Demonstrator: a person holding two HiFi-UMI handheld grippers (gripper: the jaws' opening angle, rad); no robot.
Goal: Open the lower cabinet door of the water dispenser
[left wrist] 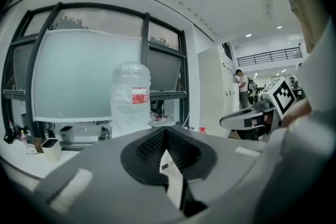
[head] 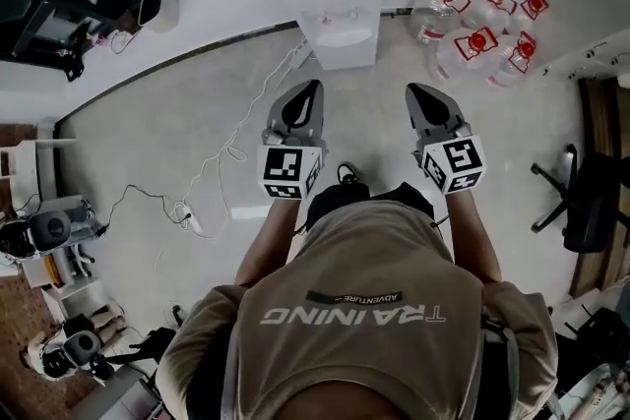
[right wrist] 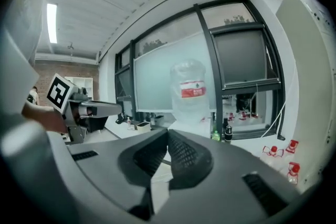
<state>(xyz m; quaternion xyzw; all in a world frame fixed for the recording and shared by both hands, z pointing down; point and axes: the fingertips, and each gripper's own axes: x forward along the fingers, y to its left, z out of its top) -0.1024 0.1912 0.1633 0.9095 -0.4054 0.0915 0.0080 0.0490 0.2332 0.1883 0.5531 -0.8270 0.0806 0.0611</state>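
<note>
Only the head view took in the water dispenser [head: 340,34] as a whole. It stood upright against the window wall, straight ahead of the person, long axis vertical and front turned toward the tongs. Seen so steeply from above, its lower cabinet door could not be made out. The two gripper views showed only the large clear bottle [left wrist: 131,99] with a red label, set neck-down on top of it; the cabinet below was hidden behind the tongs' own bodies. What the bottle held could not be told. The left tongs [head: 311,90] and the right tongs [head: 421,93] were held side by side, aimed at the dispenser and apart from it. In each gripper view the jaws were clenched tip to tip, with nothing between them. The clear jugs [head: 477,30] with red caps, clustered on the floor [head: 148,133] just right of the dispenser, appeared in the head view and the right gripper view but not in the left one — their contents were unclear too. The head view alone showed a power strip [head: 193,221] lying on the floor to the left.
</note>
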